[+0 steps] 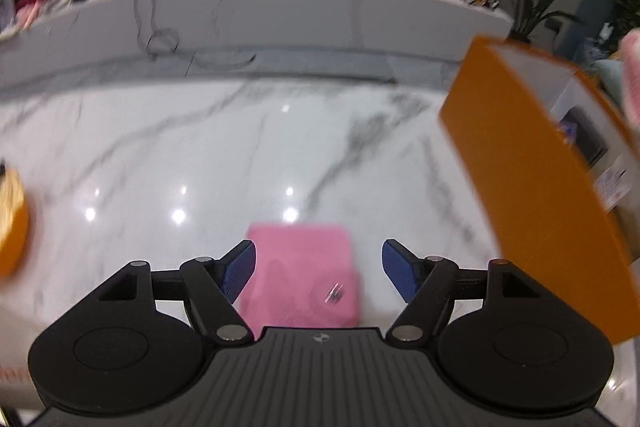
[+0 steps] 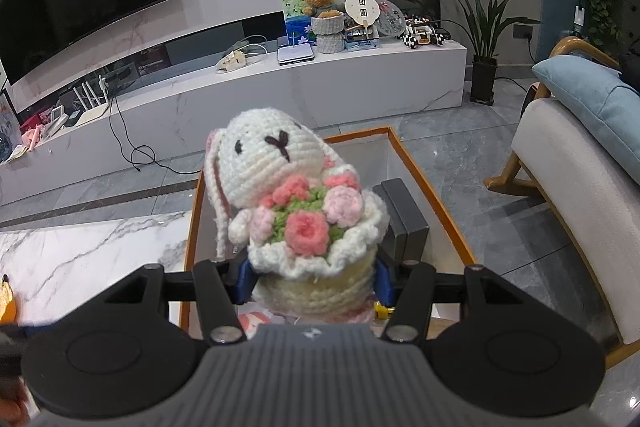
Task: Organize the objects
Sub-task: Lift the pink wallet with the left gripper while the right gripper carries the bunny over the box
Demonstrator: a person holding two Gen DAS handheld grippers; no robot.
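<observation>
Right tongs [image 2: 316,281] clenched on crocheted rabbit [image 2: 296,203] above orange box [image 2: 436,203]; left tongs [image 1: 319,269] released, spread either side of pink cloth [image 1: 300,267] on marble surface [image 1: 200,155].

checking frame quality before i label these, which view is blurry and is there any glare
Left wrist view: motion-blurred throughout, the pink pad and orange box smeared, with ceiling-light glare spots on the marble table; only the left gripper looks crisp. Right wrist view: sharp, the crochet bunny in the right gripper well defined, straight edges bowed by the fisheye.
</observation>
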